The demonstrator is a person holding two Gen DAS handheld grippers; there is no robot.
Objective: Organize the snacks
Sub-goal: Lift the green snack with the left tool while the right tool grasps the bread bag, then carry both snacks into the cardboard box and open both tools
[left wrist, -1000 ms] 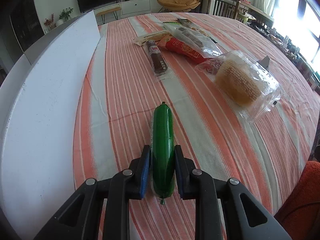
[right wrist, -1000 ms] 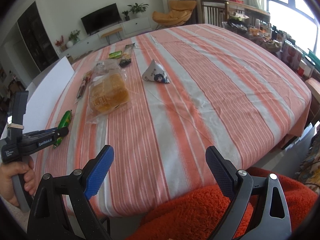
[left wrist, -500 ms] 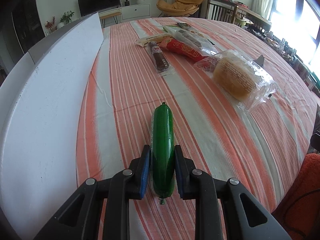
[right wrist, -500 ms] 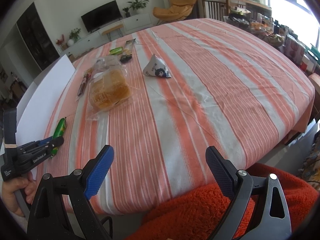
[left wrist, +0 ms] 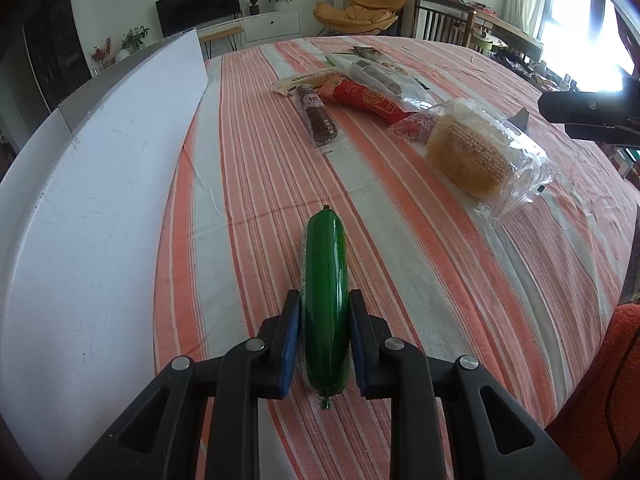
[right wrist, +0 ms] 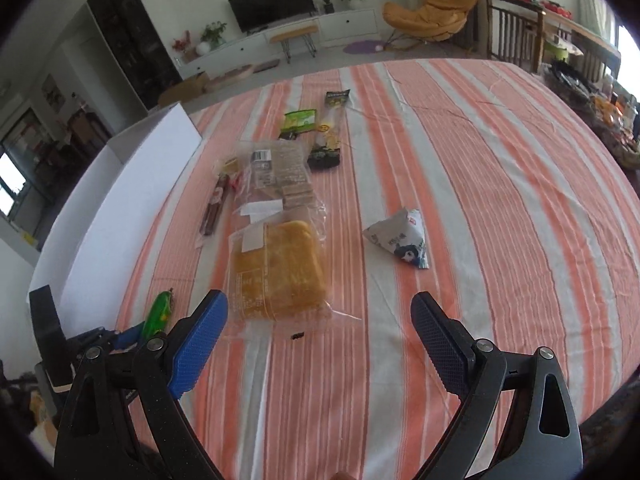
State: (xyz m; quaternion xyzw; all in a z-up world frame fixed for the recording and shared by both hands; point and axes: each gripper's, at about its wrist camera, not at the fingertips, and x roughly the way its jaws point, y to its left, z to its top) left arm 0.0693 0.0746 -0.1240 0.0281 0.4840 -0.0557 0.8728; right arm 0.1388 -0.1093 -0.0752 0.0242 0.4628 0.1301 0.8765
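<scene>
Across the orange-and-white striped cloth-covered bench [right wrist: 460, 184], a black television [right wrist: 272, 2] is seen behind; only the right view shows the white triangular snack pouch [right wrist: 400, 238], right gripper [right wrist: 320, 344] fingers spread, while the left gripper [left wrist: 324, 340] fingers pinch the glossy green plastic-cased sausage [left wrist: 324, 292].

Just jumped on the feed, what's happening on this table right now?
A person is sorting snacks on a striped tablecloth with two handheld grippers. The left gripper is shut on a green sausage stick, next to a white board at the table's edge. The right gripper is open and empty, above the table near a bagged yellow cake and a triangular white packet. Further back lie a dark sausage stick, a red packet and other wrapped snacks, none picked up yet.
</scene>
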